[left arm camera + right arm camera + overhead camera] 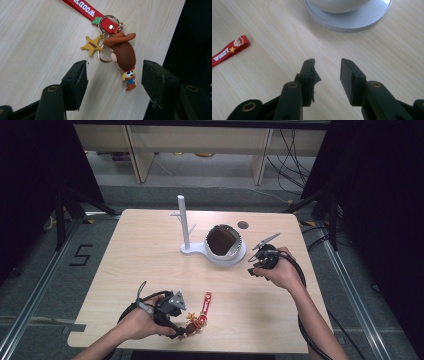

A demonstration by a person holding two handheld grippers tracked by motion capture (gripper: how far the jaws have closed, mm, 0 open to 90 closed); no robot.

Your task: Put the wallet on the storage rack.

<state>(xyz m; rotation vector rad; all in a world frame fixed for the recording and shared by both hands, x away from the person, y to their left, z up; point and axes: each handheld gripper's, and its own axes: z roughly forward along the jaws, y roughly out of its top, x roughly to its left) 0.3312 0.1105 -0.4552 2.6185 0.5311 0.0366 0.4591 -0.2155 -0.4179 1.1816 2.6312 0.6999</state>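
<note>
Hovering low over the near edge of the worktop (pixel 150 250), the left gripper (pixel 115 75) stood with its jaws apart, nothing pressed between the pads; the cowboy figure (pixel 125 56) of the keychain lay flat on the wood in the gap between them, touching neither. Just beyond the figure sat the metal ring (pixel 108 23), a yellow star charm (pixel 92 45) and the red strap (pixel 81 7), which ran away from the gripper across the worktop.

Judgement: the keychain looked light, the figure a soft rubbery moulding, the strap limp, so it would dangle and swing once lifted. The figure's rounded head offered the firmest purchase; the ring appeared thin and likely slippery.

The right gripper (pixel 327 72) rested well apart, near the round white stand (pixel 352 20), its jaws with a gap between them, holding nothing.
</note>
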